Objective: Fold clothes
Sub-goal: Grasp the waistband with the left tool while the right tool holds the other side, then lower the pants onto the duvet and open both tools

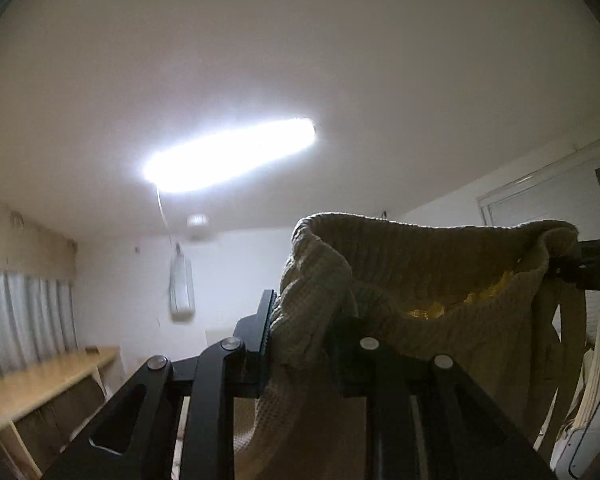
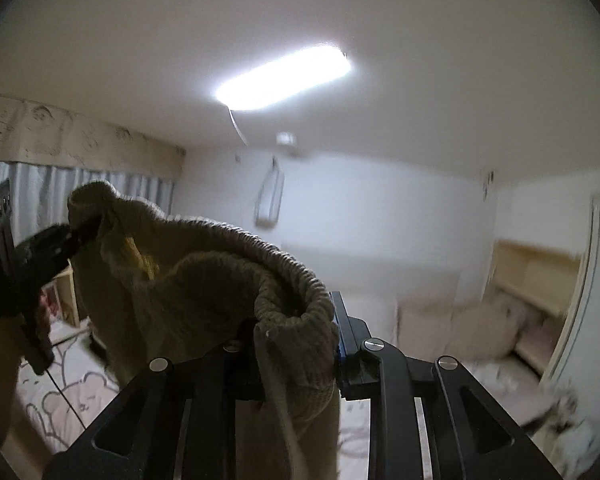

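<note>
While hanging under ceiling light (image 1: pixel 228 156), cream knit sweater (image 1: pixel 420 280) is stretching between left claw (image 1: pixel 300 344) and right claw (image 2: pixel 296 344), both clamping ribbed hem.

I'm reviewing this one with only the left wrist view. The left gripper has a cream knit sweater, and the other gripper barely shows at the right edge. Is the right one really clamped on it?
Observer: Yes. In the right wrist view the right gripper is shut on a ribbed edge of the sweater.
Operator: What is underneath?
Observer: A bedsheet printed with bear outlines lies below.
Operator: Can you see the left gripper from there?
Observer: Yes, the left gripper pinches another edge at the upper left, and the sweater sags between the two.
</note>
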`<act>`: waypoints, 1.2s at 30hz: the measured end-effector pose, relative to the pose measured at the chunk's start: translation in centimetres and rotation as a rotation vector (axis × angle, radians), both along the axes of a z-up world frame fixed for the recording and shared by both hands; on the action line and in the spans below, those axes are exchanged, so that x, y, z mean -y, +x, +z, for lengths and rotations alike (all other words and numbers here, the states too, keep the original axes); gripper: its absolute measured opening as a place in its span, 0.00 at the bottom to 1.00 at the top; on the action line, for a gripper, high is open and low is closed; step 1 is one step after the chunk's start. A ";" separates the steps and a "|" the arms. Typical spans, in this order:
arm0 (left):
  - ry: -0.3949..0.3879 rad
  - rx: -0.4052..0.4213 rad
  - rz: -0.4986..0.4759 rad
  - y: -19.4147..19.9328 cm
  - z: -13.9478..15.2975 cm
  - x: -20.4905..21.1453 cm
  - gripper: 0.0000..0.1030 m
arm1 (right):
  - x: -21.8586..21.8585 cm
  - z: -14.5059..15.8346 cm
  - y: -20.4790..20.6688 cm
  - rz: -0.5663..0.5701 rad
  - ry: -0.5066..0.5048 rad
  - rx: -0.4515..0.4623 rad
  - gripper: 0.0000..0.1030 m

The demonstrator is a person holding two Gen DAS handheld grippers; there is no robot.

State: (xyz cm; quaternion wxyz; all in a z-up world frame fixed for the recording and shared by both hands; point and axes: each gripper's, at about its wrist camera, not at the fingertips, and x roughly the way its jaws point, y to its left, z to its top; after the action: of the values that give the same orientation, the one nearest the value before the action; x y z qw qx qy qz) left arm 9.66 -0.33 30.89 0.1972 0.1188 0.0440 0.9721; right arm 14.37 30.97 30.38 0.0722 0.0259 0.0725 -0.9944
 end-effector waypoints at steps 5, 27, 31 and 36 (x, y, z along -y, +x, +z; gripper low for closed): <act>-0.060 0.041 -0.032 4.1 2.6 1.4 0.22 | 0.4 2.7 3.7 0.061 0.023 0.016 0.24; -0.133 0.968 0.226 -31.2 -36.8 -2.3 0.22 | 4.0 -32.8 -34.2 -0.057 -0.025 0.875 0.24; -0.119 0.994 0.253 -37.3 -39.0 -2.6 0.23 | 4.0 -37.4 -40.3 -0.128 -0.001 0.927 0.24; -0.099 0.965 0.302 -43.7 -39.4 -2.8 0.23 | 5.6 -37.0 -46.2 -0.180 0.047 0.840 0.24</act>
State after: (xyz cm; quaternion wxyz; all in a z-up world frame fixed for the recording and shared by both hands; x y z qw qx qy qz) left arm -34.00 2.42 -8.52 0.0576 -0.3611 0.0105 0.9307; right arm -31.79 25.42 -6.57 0.0079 0.4364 0.0569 -0.8979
